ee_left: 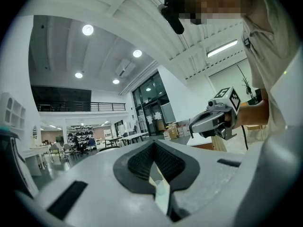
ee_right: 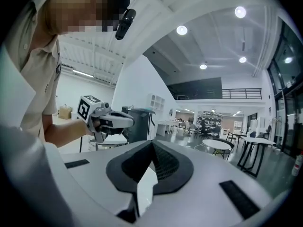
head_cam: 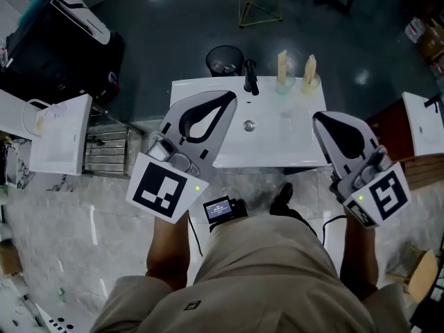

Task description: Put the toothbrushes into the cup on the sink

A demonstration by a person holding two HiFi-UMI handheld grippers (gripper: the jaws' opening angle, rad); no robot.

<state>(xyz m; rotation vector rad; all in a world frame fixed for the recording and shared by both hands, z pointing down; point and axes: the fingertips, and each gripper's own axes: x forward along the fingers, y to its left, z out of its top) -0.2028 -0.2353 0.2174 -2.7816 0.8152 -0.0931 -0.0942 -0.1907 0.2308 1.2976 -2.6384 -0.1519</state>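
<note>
The white sink (head_cam: 208, 96) stands ahead of me with a black faucet (head_cam: 250, 76) at its back edge. Right of the faucet, two pale upright items (head_cam: 282, 66) (head_cam: 309, 68) stand in small cups (head_cam: 283, 85) (head_cam: 311, 83); they are too small to tell as toothbrushes. My left gripper (head_cam: 227, 101) hovers over the sink's left half, shut and empty. My right gripper (head_cam: 319, 119) is by the sink's right edge, also shut with nothing in it. In each gripper view the jaws meet at the tip (ee_left: 154, 143) (ee_right: 152, 143) and point level across the room.
A black waste bin (head_cam: 225, 60) stands behind the sink. A white stand (head_cam: 62, 134) with a metal rack (head_cam: 107, 151) is to the left, and another white unit (head_cam: 424, 127) to the right. A black device (head_cam: 220, 209) hangs at my waist.
</note>
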